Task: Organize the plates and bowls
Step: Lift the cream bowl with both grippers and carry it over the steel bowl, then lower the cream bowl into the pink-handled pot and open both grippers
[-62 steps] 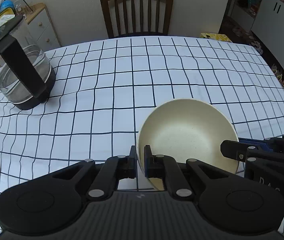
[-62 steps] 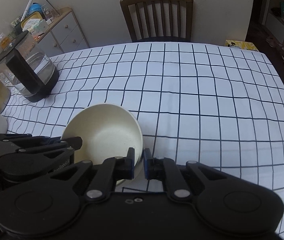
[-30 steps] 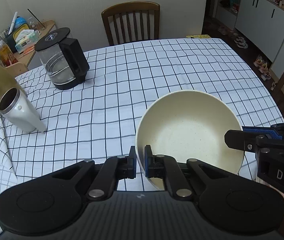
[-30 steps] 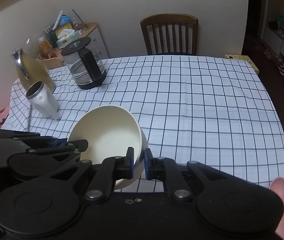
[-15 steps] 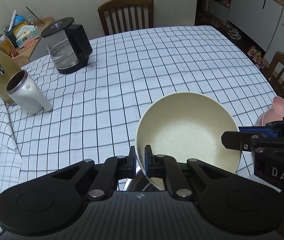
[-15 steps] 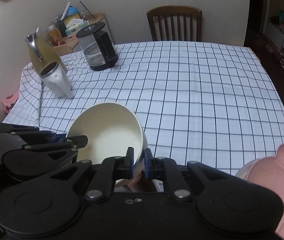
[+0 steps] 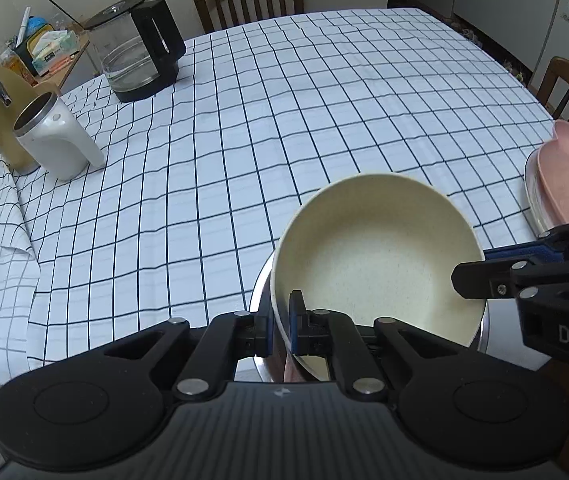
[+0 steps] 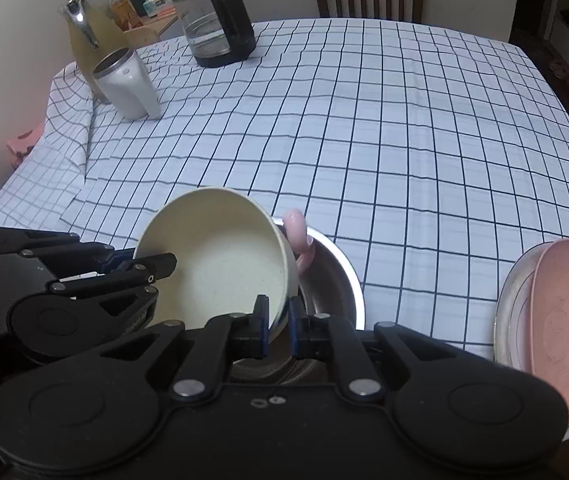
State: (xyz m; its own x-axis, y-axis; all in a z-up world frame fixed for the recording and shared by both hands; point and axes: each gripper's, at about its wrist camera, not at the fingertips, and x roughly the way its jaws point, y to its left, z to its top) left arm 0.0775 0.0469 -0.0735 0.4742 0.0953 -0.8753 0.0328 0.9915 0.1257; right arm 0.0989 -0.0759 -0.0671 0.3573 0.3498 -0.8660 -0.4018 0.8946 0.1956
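Checked tablecloth (image 7: pixel 324 120), both grippers' fingers (image 7: pixel 297 320) nipped onto cream bowl (image 7: pixel 376 264) rim

The middle and far right of the checked tablecloth (image 8: pixel 404 128) lie open to a gripper. Obstacles cluster at the far left: a glass coffee pot (image 8: pixel 218 24), a white steel-lined mug (image 8: pixel 126 84) and a yellowish pitcher (image 8: pixel 84 40) just behind it. Near the front edge, a steel bowl (image 8: pixel 336 280) and a pink plate (image 8: pixel 556 320) on a stack at right block passage
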